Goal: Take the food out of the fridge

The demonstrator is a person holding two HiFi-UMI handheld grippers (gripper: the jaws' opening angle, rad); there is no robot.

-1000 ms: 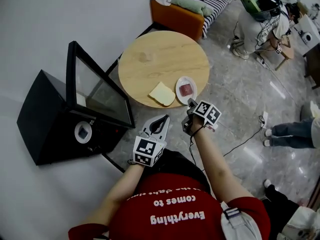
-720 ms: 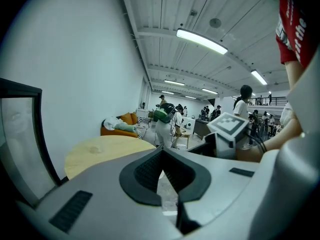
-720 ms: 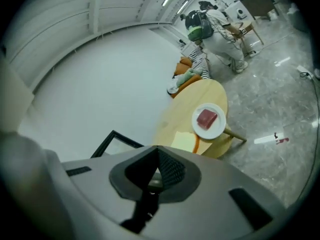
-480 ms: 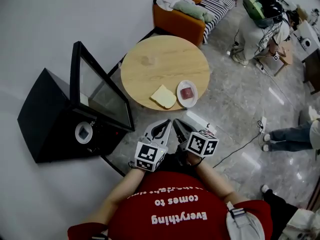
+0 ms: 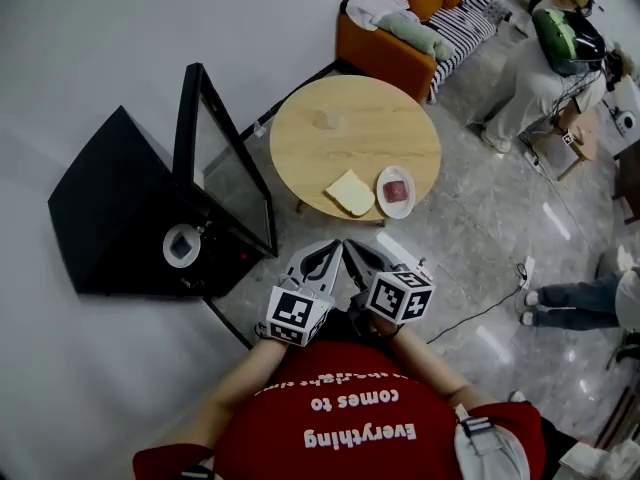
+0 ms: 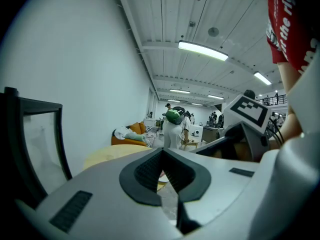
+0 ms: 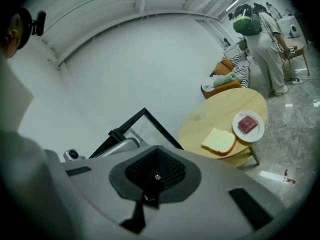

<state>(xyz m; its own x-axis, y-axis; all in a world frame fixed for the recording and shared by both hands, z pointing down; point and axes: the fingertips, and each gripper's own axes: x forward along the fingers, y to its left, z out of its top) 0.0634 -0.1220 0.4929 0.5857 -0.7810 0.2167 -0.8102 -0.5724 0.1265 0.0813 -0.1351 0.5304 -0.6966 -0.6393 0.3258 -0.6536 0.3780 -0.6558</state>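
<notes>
At one o'clock from your hands, the bread (image 5: pixel 349 192) and the plate (image 5: pixel 384 176) rest on the table (image 5: pixel 330 133), clear of the open fridge (image 5: pixel 120 208) at ten o'clock. Your left gripper (image 5: pixel 318 257) and right gripper (image 5: pixel 356 258) are pressed together, empty and tucked close, likely because nothing needs carrying.

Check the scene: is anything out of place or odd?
The bread lies bare on the table, beside the plate, not on one. The fridge door stands open. Nothing is spilled.

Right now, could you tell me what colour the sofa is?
Sofa: orange, best in head view.
</notes>
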